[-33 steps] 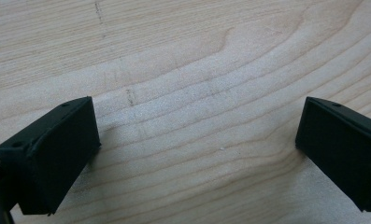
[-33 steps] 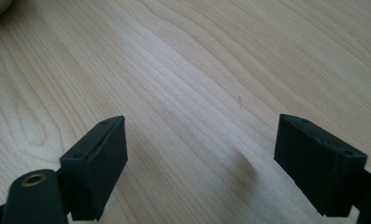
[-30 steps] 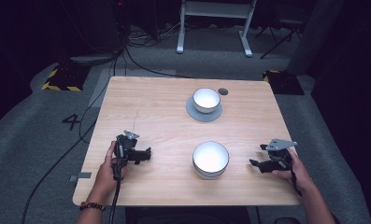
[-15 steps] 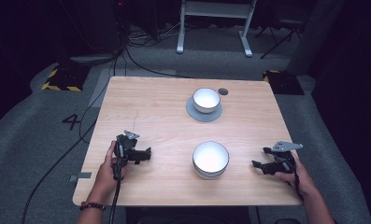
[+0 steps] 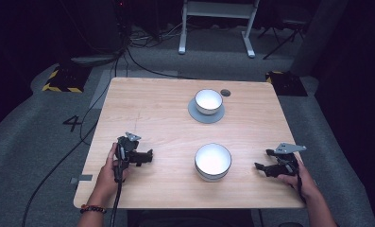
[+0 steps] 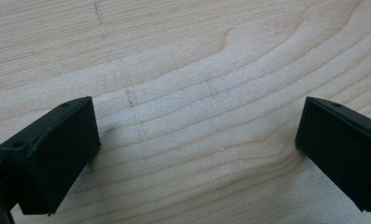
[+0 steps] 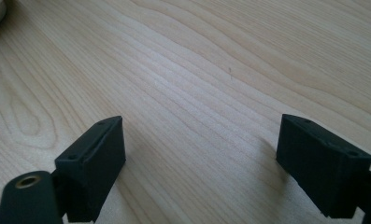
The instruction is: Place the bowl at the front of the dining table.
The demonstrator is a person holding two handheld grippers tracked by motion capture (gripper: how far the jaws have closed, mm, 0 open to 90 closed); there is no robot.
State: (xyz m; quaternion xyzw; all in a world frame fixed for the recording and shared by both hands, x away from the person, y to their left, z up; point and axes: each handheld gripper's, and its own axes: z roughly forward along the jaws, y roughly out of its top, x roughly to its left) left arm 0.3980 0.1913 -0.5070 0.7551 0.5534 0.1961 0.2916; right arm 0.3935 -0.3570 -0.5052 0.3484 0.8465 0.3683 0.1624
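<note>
Since a moment ago our right gripper (image 5: 263, 160) has drifted slightly outward; our left gripper (image 5: 150, 156) stays put. Both jaws stand apart, flanking the near bowl (image 5: 213, 161).

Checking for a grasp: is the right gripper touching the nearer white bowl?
Apart. The high view shows bare wooden table between right gripper and nearer white bowl.

A pale wooden table (image 5: 152, 109) bears a near white bowl (image 5: 213, 161) and a far bowl (image 5: 208, 100) on a grey saucer (image 5: 194, 114).
</note>
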